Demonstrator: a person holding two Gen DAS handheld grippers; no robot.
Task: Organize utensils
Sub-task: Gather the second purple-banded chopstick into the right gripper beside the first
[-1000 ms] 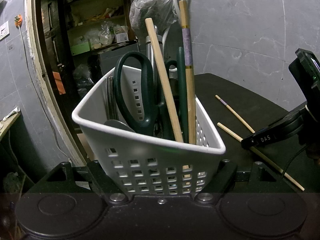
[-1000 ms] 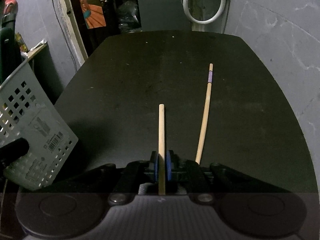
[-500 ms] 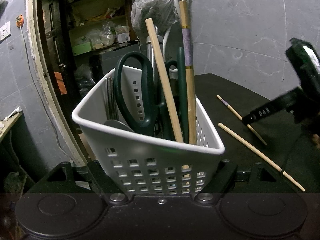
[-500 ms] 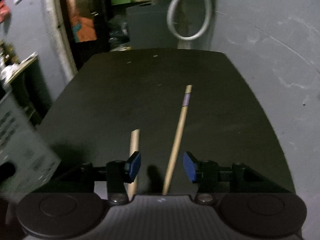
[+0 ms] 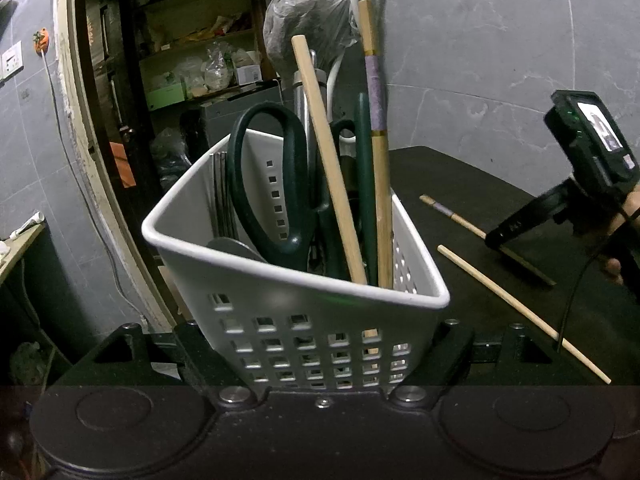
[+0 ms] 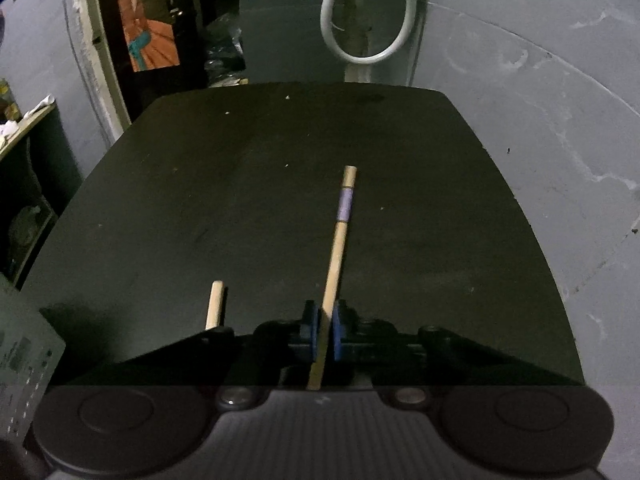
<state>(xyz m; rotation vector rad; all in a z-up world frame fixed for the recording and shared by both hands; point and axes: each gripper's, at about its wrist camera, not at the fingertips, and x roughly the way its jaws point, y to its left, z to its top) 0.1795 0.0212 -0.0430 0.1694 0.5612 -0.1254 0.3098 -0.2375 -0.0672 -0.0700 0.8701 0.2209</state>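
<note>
My left claw point(image 5: 324, 344) held the white basket point(image 5: 304, 292) clamped, unmoved from a second before, with scissors point(image 5: 276, 184) and two chopsticks standing in it. My right claw point(image 6: 325, 332) had let go of the plain chopstick point(image 6: 214, 305), shifted right across the bench point(image 6: 240, 208), and its jaws had just closed on the purple-banded chopstick point(image 6: 338, 240). The plain one lay on the bench just to the left, apart from the claw.
</note>
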